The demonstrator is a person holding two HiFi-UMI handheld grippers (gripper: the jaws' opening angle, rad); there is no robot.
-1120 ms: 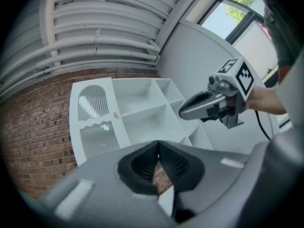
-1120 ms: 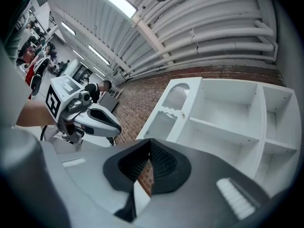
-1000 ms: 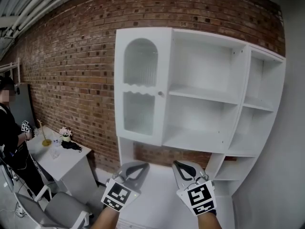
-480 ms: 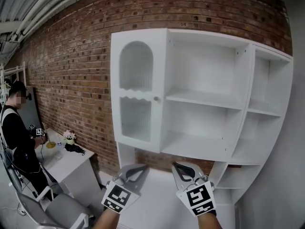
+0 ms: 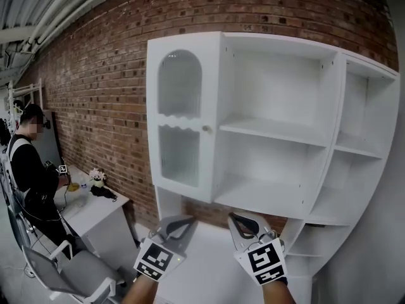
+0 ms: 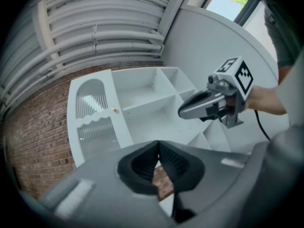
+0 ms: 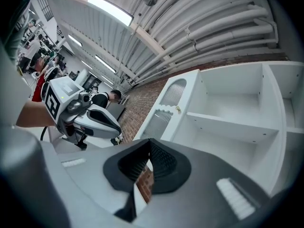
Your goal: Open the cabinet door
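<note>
Facing a rough red brick wall [image 5: 95, 75], we hold the left gripper [image 5: 188, 220] and the right gripper [image 5: 233, 218] low and side by side. On each, the black ribbed pads meet at the tips with nothing between them, and neither gripper touches anything. Against the wall stands a tall white smooth-panelled cabinet with open shelves [image 5: 278, 126]. Its white door with two ribbed glass panes, the upper one arched [image 5: 180, 124], sits shut at the cabinet's left, well above and beyond both grippers. Lower left, a person in dark clothes [image 5: 28, 173] stands at a white desk [image 5: 95, 213], with a grey chair [image 5: 69, 274] nearby. A small round brass-coloured knob [image 5: 205, 128] marks the door's right edge.
</note>
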